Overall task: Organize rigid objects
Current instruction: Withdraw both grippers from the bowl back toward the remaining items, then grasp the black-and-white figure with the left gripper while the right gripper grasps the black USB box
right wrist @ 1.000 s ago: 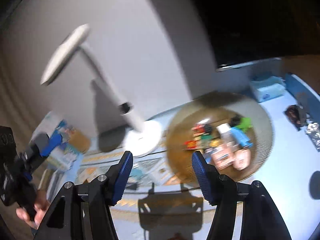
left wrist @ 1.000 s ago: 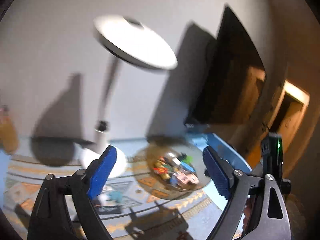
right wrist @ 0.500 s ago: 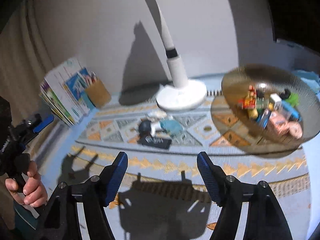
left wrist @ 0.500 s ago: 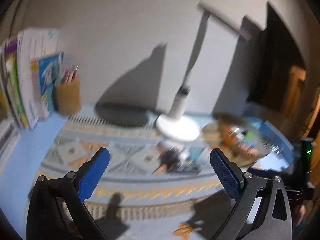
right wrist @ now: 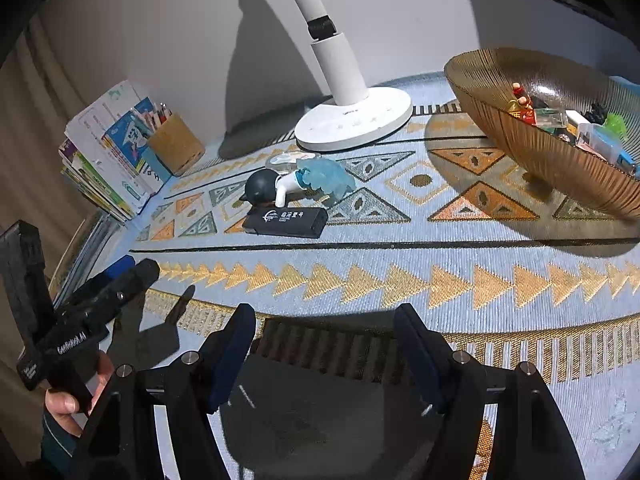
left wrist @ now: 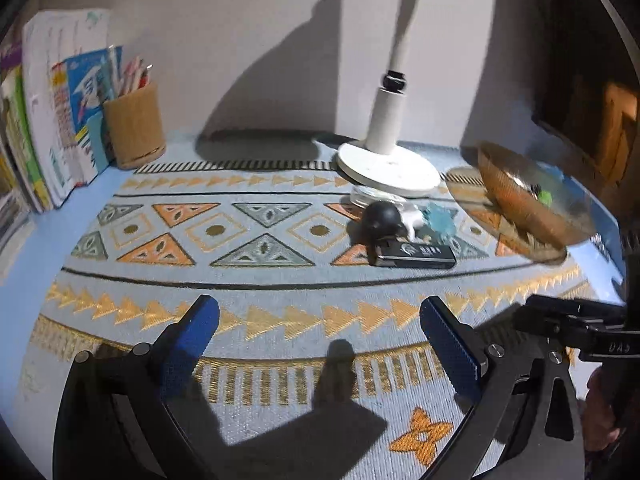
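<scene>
Both of your grippers hang empty above the near edge of the patterned mat (right wrist: 400, 280) on the counter: your left gripper (left wrist: 320, 332) has its jaws wide apart, and your right gripper (right wrist: 324, 340) is likewise spread with nothing between the pads. The loose pieces lie in a tight cluster at about 12 o'clock from the left gripper and 11 o'clock from the right one, just in front of the white lamp base (right wrist: 354, 120). Nearest you is the black rectangular stick (right wrist: 286, 220), lying flat with its long side across your view; touching behind it is a small figure with a round dark head (right wrist: 260, 188) and a pale blue translucent piece (right wrist: 326, 178) beside it. The ribbed amber bowl (right wrist: 520, 136), already holding several small toys, sits at 2 o'clock from the right gripper, well apart from the cluster. The black stick looks light, stiff and smooth, so it may slide on the weave; take it across its narrow width near the middle, jaws squared to its long sides. The figure looks hard plastic with thin limbs, probably the more fragile grab, so pinch its body and not the head
</scene>
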`<state>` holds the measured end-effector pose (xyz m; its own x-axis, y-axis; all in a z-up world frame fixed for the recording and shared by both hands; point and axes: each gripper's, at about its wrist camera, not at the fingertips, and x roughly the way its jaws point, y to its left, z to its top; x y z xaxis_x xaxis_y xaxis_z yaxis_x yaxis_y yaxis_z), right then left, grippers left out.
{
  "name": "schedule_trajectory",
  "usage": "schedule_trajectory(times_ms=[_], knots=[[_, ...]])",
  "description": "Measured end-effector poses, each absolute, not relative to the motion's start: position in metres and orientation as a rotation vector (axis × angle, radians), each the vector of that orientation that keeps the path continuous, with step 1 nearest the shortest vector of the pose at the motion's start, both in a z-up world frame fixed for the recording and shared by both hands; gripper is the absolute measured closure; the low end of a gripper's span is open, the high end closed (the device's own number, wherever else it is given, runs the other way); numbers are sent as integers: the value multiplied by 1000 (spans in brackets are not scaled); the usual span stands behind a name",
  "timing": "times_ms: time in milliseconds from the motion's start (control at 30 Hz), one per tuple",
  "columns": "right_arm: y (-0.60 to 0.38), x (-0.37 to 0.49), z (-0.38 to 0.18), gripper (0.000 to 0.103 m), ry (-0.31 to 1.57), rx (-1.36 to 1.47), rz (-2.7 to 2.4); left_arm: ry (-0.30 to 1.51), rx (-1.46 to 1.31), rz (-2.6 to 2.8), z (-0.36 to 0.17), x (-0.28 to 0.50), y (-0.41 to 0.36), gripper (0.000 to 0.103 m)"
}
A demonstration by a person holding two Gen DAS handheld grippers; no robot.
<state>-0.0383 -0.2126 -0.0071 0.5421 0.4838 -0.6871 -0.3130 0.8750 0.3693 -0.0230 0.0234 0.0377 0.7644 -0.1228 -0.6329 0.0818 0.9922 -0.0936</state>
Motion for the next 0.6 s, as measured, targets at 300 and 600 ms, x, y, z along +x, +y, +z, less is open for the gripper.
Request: schedule_trajectory(times_ms=[300,600], knots=[[-209,-40,-8,33,883,186,482,681,-55,-136,39,-26,22,2],[-197,-18,-2,33,975,117,551,828,9,-399,58,28,8,5]])
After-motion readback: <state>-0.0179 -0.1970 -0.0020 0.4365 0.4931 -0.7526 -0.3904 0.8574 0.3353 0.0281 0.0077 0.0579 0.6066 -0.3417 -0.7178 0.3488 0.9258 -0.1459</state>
